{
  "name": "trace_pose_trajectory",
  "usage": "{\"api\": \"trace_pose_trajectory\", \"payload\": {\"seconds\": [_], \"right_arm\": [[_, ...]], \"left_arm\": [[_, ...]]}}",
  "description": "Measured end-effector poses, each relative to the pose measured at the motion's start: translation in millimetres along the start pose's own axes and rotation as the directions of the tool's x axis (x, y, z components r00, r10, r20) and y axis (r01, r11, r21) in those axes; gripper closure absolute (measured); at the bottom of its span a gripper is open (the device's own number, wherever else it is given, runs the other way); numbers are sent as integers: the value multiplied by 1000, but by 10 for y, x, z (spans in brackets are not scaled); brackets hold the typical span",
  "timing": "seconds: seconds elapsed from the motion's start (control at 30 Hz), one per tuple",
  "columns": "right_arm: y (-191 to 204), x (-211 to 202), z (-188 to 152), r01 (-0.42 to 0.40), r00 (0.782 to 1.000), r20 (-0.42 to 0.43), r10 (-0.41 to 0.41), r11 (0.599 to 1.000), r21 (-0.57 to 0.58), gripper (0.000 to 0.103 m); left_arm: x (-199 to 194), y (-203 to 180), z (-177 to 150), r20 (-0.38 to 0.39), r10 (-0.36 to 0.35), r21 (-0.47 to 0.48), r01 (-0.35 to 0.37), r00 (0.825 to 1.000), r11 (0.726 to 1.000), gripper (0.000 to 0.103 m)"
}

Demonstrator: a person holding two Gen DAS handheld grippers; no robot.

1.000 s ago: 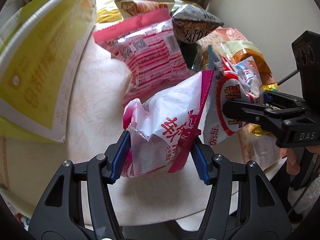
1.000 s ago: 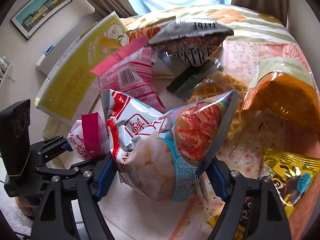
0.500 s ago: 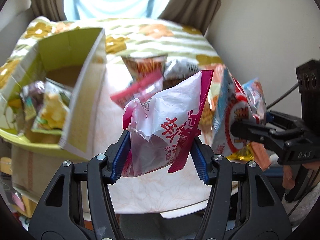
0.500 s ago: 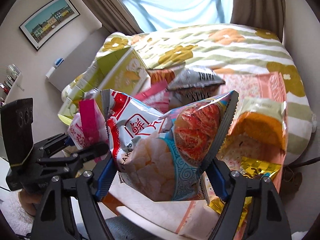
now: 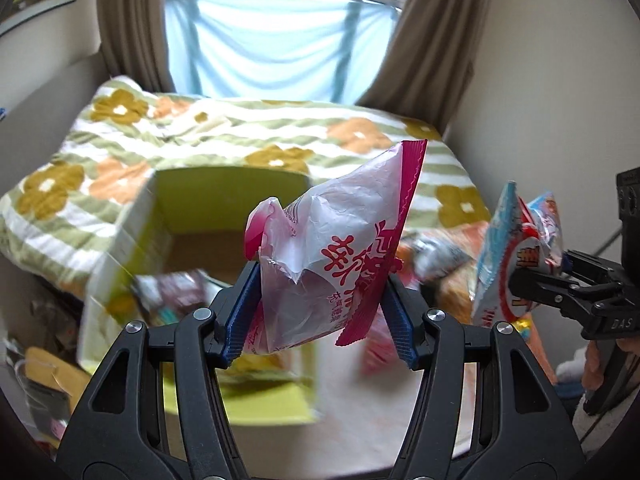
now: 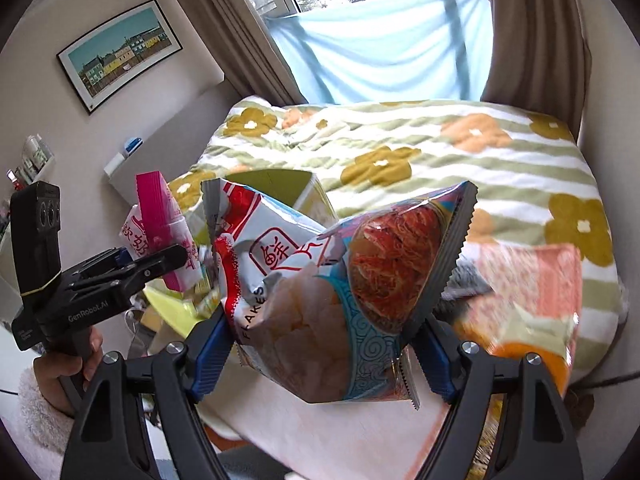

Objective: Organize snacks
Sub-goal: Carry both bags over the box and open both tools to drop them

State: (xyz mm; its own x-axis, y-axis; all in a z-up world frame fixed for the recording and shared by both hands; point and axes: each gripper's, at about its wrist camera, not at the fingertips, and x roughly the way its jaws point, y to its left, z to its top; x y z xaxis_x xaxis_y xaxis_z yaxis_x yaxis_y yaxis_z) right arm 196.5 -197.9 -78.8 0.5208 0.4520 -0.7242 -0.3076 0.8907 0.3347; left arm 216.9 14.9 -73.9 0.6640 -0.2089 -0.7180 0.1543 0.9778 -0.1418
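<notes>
Left wrist view: your left gripper [image 5: 322,312] is clamped on the pink-and-white snack bag [image 5: 332,256] at frame centre, above the open yellow-green box [image 5: 132,240] at lower left. Right wrist view: your right gripper [image 6: 320,340] pinches the prawn flakes bag [image 6: 332,280], centre frame, over the flowered blanket [image 6: 440,148].

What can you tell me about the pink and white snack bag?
The pink and white snack bag is crinkly plastic, white in the middle with a pink zigzag-cut edge and red Chinese writing. It looks puffy and creased. The left gripper pinches it between blue pads, tilted, held up in the air over the yellow-green box.
</notes>
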Motion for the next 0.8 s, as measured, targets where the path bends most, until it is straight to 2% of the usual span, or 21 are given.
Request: {"api": "trace_pose_trajectory", "payload": {"seconds": [0.27, 0.43, 0.6, 0.8], "right_arm": [[443, 569, 493, 12, 1000, 11, -13, 996, 90, 25], [665, 926, 697, 48, 999, -14, -47, 991, 125, 25], [756, 1289, 806, 80, 996, -53, -72, 981, 176, 25], [739, 1586, 896, 108, 991, -102, -90, 975, 194, 25]], "left_arm": [[377, 1007, 416, -44, 45, 5, -45, 998, 999, 48], [790, 1497, 564, -124, 14, 1, -14, 992, 1000, 48], [1309, 1742, 585, -224, -10, 8, 12, 974, 1000, 48], [1774, 1828, 569, -311, -34, 8, 38, 950, 999, 48]]}}
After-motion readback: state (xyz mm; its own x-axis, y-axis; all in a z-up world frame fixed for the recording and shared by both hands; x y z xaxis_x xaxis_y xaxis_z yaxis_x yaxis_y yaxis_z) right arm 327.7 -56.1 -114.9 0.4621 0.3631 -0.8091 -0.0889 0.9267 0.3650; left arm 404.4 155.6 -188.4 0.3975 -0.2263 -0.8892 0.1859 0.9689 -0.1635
